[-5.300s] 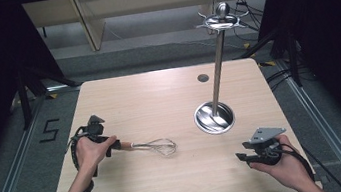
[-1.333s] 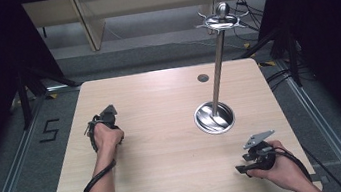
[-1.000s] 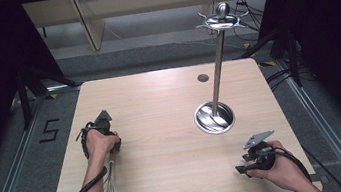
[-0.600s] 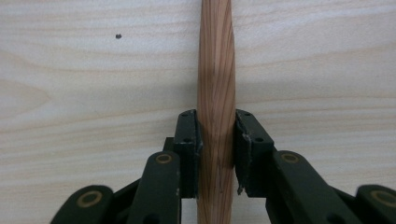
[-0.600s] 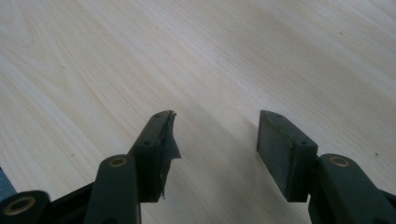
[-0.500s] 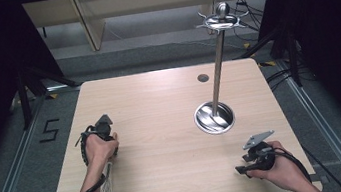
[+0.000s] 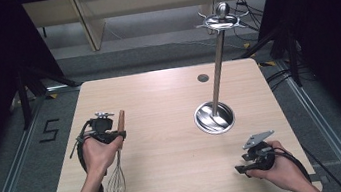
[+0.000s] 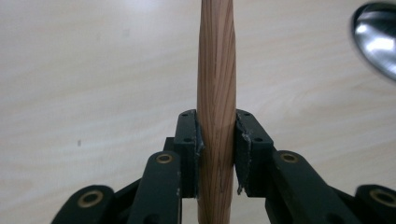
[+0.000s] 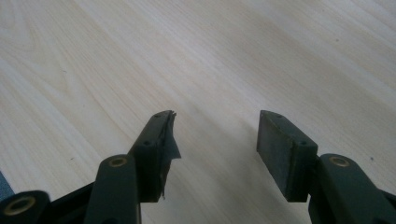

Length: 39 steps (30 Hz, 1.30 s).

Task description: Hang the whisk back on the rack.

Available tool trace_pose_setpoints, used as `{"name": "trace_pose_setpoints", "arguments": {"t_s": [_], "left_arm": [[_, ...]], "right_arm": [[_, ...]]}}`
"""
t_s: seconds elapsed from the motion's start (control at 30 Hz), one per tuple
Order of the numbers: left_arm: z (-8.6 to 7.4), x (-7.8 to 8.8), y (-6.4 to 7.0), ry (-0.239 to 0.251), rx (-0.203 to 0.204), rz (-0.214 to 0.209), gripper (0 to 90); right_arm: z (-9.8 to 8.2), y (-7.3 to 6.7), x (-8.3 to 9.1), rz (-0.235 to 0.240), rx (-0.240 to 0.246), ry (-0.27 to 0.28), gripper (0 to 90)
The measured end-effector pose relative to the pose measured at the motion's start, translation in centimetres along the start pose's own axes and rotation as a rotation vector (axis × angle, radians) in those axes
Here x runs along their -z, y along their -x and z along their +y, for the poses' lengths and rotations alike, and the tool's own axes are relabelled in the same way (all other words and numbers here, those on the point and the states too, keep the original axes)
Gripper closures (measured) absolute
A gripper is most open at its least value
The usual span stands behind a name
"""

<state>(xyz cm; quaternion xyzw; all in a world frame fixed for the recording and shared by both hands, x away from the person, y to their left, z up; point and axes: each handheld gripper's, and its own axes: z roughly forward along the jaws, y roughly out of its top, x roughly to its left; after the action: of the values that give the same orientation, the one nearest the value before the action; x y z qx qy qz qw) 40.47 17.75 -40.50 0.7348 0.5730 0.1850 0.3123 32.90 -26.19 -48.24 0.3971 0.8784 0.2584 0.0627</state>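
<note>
A whisk with a wooden handle (image 7: 120,120) and a wire head (image 7: 115,184) is at the table's left. My left gripper (image 7: 115,133) is shut on the handle; its jaws have just been closing with the handle between them. In the left gripper view both pads press the handle (image 8: 215,70) on either side, at my left gripper (image 8: 216,128). The handle end points up and away while the wire head hangs toward the near edge. My right gripper (image 7: 242,164) rests low at the front right, open, with bare table between its fingers (image 9: 215,126).
A metal stand rises from a round base (image 7: 214,117) right of the middle, with a hook ring at its top (image 7: 221,20). The base's edge shows at the top right of the left gripper view (image 8: 376,37). A small dark hole (image 7: 203,78) lies near the far edge of the wooden table (image 7: 159,102).
The left gripper has closed on the whisk handle and raised it, so the handle end now stands above the hand. The right hand has stayed put.
</note>
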Motion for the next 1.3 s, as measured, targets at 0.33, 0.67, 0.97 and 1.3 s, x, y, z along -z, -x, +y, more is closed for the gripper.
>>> {"name": "trace_pose_setpoints", "arguments": {"t_s": [0.33, 0.67, 0.97, 1.3], "left_arm": [[1.6, 2.7, 4.6, 0.312, -0.052, 0.013, 72.4], [4.8, 4.0, 7.5, 0.504, -0.05, 0.026, 72.3], [6.7, 4.8, 9.5, 0.571, -0.061, 0.021, 72.3], [7.8, 5.5, 10.4, 0.605, -0.059, 0.019, 72.3]], "right_arm": [[0.0, 0.1, 0.1, -0.004, 0.007, 0.008, 46.8], [0.0, 0.1, 0.3, -0.011, 0.018, 0.023, 46.9], [0.0, 0.2, 0.4, -0.019, 0.027, 0.043, 46.9], [0.1, 0.1, 0.6, -0.019, 0.008, 0.045, 47.0]]}}
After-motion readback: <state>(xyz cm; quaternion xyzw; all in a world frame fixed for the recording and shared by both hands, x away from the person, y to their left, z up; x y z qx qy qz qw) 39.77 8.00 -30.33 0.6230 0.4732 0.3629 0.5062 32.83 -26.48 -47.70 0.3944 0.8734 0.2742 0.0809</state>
